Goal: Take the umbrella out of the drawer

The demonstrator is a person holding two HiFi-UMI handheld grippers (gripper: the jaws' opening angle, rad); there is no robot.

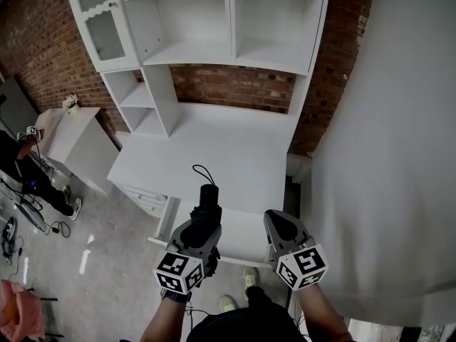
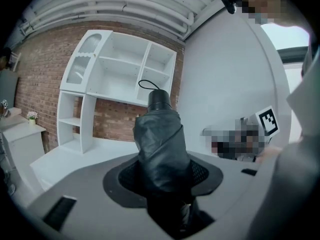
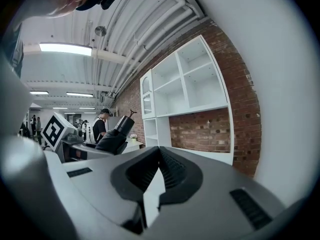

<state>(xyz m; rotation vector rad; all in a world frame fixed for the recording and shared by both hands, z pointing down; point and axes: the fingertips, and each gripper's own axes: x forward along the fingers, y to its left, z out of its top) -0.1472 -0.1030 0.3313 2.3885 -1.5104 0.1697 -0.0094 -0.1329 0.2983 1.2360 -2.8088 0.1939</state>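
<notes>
Looking down from your head camera, you had the left gripper [image 1: 203, 223] clamped round the folded black umbrella [image 1: 207, 204]. The umbrella was out of the pulled-out drawer [image 1: 246, 246] and held in the air over the near edge of the white desk [image 1: 214, 148], its capped end and cord loop [image 1: 202, 171] pointing toward the far brick wall [image 1: 235, 84]. That view did not show how the jaws met. The left gripper view did: the dark fabric sat squeezed between both jaws and filled the middle of the frame, hiding part of the white shelving unit [image 2: 120, 69] behind it. Your right gripper [image 1: 281, 226] hung just to the right of the left one, over the drawer. Only the right gripper view showed its jaws closed tip to tip with nothing between them. That view also caught the umbrella from the side, far left, and a person in a cap [image 3: 100, 124] beyond it, which the left gripper view missed. Both grippers and your arms covered the near part of the drawer from above, so you could not tell what lay inside. A low white cabinet [image 1: 78, 144] with a small flower pot [image 1: 71, 104] stood at the left, and a plain white wall [image 1: 385, 155] closed off the right.
</notes>
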